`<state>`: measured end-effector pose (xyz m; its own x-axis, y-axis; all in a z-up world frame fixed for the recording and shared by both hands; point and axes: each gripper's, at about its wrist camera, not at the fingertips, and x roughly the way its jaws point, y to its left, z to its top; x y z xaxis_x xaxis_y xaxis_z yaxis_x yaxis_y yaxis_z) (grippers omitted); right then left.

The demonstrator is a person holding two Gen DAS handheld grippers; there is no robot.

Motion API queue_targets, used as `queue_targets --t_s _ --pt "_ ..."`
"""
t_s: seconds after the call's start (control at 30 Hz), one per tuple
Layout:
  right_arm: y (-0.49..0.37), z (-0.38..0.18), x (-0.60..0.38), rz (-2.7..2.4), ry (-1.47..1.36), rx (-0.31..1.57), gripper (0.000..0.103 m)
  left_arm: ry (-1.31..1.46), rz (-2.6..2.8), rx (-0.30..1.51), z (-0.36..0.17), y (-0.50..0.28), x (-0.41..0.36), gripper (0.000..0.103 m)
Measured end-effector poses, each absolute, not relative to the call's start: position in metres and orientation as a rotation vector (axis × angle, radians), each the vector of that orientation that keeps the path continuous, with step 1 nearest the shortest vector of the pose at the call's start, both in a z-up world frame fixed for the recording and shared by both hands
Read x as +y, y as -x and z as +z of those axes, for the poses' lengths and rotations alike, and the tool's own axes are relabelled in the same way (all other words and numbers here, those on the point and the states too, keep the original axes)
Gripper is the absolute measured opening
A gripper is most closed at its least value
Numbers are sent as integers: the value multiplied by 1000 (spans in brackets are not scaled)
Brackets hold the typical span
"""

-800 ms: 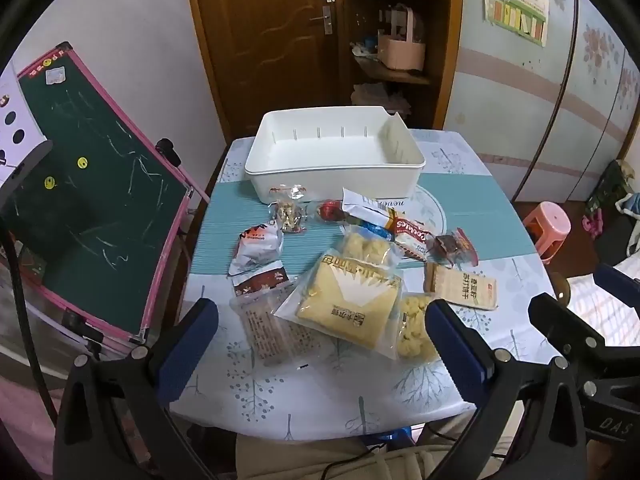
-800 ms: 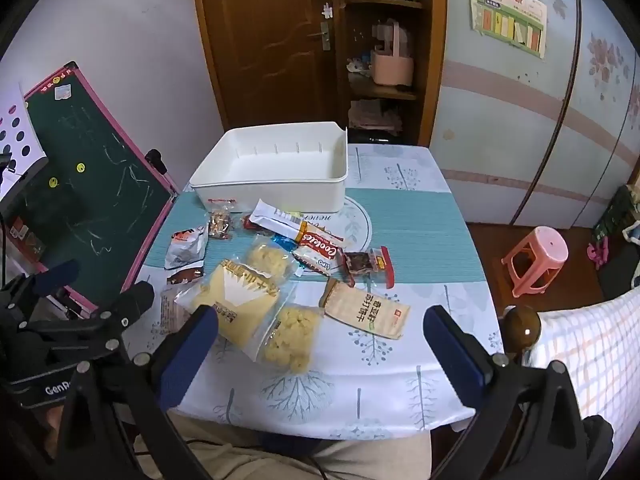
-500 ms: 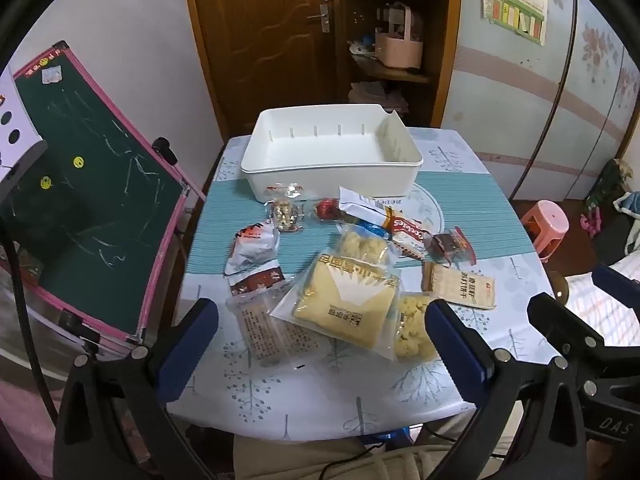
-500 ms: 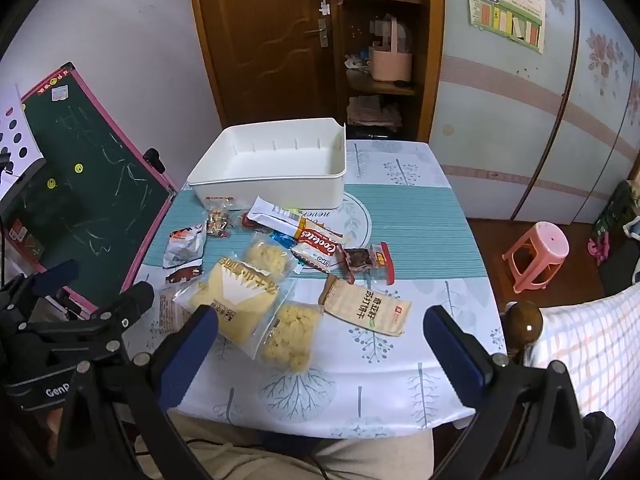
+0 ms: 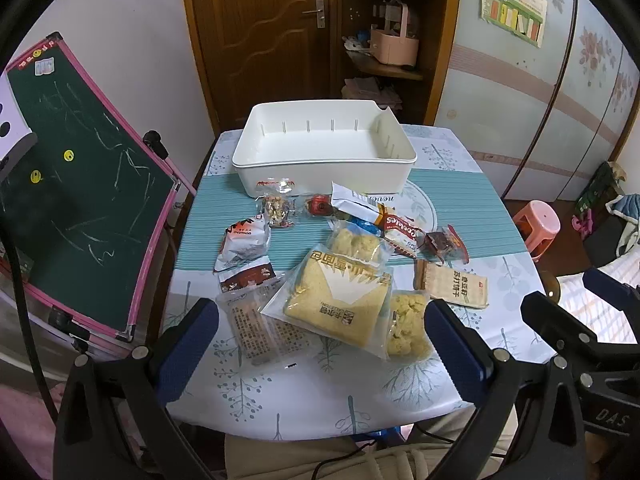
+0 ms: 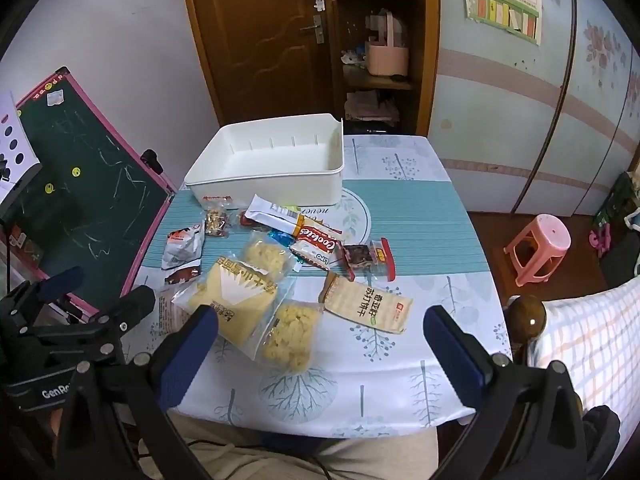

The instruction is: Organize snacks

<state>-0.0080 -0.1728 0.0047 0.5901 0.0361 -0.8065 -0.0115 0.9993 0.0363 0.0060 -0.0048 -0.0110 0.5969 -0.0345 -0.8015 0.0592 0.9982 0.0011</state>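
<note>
An empty white bin stands at the far middle of the table, also in the right wrist view. Several snack packets lie in front of it: a big yellow cake bag, a Cookies pack, a cracker pack, a clear biscuit pack. My left gripper is open and empty above the near table edge. My right gripper is open and empty, to the right of the left one.
A green chalkboard with pink frame leans at the table's left side. A pink stool stands on the floor to the right. A wooden door and shelf are behind the table. A checked bed cover lies near right.
Both grippers have shifted slightly forward and the view has tilted a little. The snacks and the bin have not moved. Both grippers stay open.
</note>
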Motion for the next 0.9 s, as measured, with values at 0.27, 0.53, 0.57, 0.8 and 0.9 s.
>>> queue_targets --t_s 0.27,0.53,0.57,0.8,0.9 --pt "6 5 -172 27 -28 939 103 -23 -56 929 -10 -6 -5 102" --pt "7 4 -172 29 -29 944 103 -18 -53 939 -9 -7 -2 102" --pt "7 4 -173 30 -31 944 103 -18 -50 941 -9 -7 -2 102" --pt "9 0 -173 36 -36 949 103 -18 -49 943 -8 -9 -1 102" --pt "8 -1 -172 39 -39 954 103 -19 -50 944 -8 -9 -1 102"
